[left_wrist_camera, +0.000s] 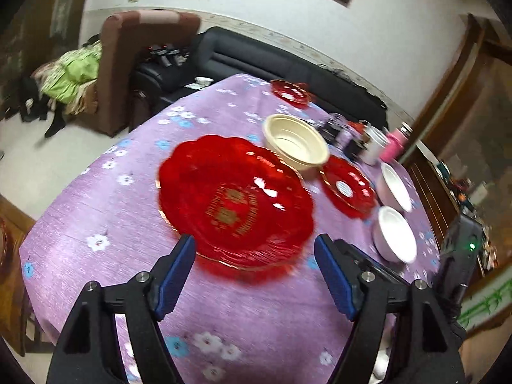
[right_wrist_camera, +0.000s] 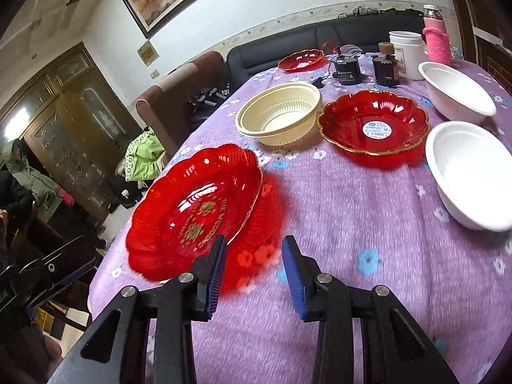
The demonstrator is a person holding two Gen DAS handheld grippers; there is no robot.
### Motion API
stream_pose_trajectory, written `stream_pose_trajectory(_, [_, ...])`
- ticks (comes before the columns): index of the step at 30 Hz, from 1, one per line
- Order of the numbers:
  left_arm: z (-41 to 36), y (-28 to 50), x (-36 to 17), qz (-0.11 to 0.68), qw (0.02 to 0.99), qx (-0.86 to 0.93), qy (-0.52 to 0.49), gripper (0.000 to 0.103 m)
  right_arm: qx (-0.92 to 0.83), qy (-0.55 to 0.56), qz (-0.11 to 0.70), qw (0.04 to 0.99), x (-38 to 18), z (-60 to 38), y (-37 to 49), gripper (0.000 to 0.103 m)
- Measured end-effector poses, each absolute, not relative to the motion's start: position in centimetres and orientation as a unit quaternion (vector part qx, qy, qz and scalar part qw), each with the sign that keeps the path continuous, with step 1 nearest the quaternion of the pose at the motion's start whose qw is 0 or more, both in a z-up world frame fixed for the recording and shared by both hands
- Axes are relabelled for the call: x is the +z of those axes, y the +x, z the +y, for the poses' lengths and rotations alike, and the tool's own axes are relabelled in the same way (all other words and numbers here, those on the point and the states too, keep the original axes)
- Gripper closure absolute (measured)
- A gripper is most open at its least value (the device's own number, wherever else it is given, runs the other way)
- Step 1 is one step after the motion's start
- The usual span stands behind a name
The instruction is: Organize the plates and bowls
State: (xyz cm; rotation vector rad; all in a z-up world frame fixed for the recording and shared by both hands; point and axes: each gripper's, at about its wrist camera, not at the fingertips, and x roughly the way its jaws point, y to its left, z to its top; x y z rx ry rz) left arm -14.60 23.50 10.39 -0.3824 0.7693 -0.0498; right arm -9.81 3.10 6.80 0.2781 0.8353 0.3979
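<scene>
A large red scalloped plate (left_wrist_camera: pixel 235 203) with gold lettering lies on the purple flowered tablecloth (left_wrist_camera: pixel 96 211), just ahead of my open, empty left gripper (left_wrist_camera: pixel 254 256). In the right wrist view the same plate (right_wrist_camera: pixel 192 211) sits at the table's left edge, its rim close to the left finger of my open right gripper (right_wrist_camera: pixel 254 249). Behind it stand a cream ribbed bowl (right_wrist_camera: pixel 280 113), a smaller red gold-rimmed dish (right_wrist_camera: pixel 372 124) with a sticker, two white bowls (right_wrist_camera: pixel 467 172) (right_wrist_camera: pixel 457 91) and a far small red dish (right_wrist_camera: pixel 302 59).
Jars, a white container (right_wrist_camera: pixel 406 52) and a pink-sleeved bottle (right_wrist_camera: pixel 436 38) stand at the table's far right. A black sofa (right_wrist_camera: pixel 288 43) and brown armchair (left_wrist_camera: pixel 134 64) lie beyond the table. A person in a green jacket (right_wrist_camera: pixel 22 172) is at the left.
</scene>
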Motion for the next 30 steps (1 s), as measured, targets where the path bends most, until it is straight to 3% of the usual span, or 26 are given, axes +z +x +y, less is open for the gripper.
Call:
stream_pose_trajectory(16, [18.5, -16.3, 10.4, 0.377, 0.912, -0.066, -0.146, 0.027, 0.166, 0.158, 0.382, 0.895, 7.1, -0.2, -11.9, 0.064])
stream_pose_trajectory(30, [23.3, -17.1, 9.8, 0.356, 0.915, -0.065, -0.179, 0.027, 0.160, 0.120, 0.404, 0.893, 6.6, 3.9, -11.6, 0.064])
